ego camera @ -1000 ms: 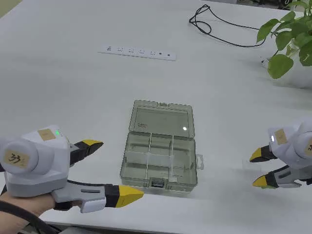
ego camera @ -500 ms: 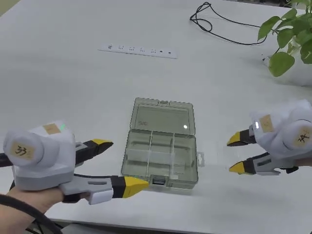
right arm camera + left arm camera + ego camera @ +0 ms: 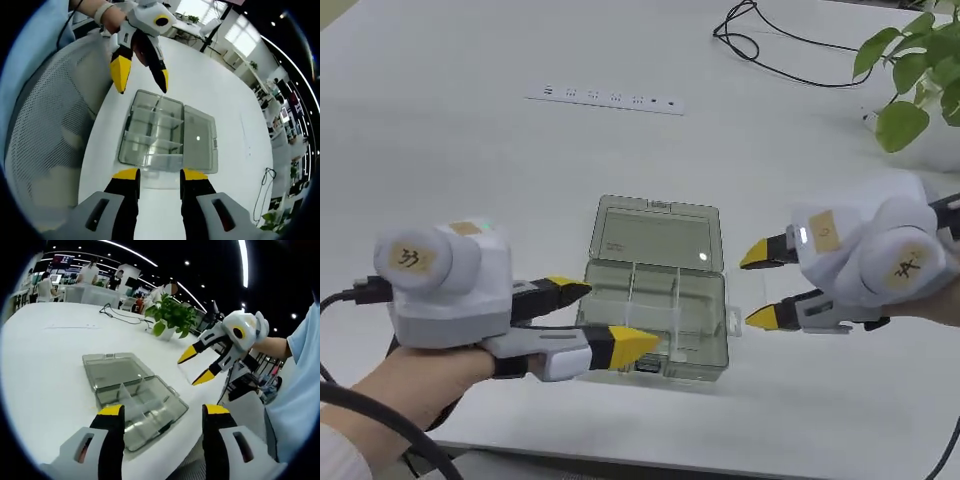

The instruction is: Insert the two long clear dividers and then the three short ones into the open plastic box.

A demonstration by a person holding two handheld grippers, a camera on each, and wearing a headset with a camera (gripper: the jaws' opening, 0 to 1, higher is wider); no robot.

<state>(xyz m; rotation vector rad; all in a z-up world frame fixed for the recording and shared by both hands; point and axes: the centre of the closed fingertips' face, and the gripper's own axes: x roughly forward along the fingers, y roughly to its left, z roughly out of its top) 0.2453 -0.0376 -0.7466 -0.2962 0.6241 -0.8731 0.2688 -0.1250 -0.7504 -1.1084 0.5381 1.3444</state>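
Note:
The smoky clear plastic box (image 3: 655,318) lies open at the middle of the white table, its lid (image 3: 658,232) flat behind it. Clear dividers stand in the box and split it into several compartments (image 3: 150,135). My left gripper (image 3: 608,315) is open and empty, hovering at the box's front left corner. My right gripper (image 3: 758,288) hangs just right of the box, shut on a short clear divider (image 3: 161,180) that spans the gap between its yellow tips. From the left gripper view the box (image 3: 140,400) lies ahead and the right gripper (image 3: 196,366) hangs above its right side.
A white power strip (image 3: 602,98) lies at the back of the table. A black cable (image 3: 770,50) loops at the back right beside a green plant (image 3: 915,60). The table's front edge runs close under the box. A mesh chair (image 3: 45,125) stands by the table.
Both grippers have closed in on the box from either side. The right one has carried the clear divider leftward, and the left one has risen toward the box's front corner.

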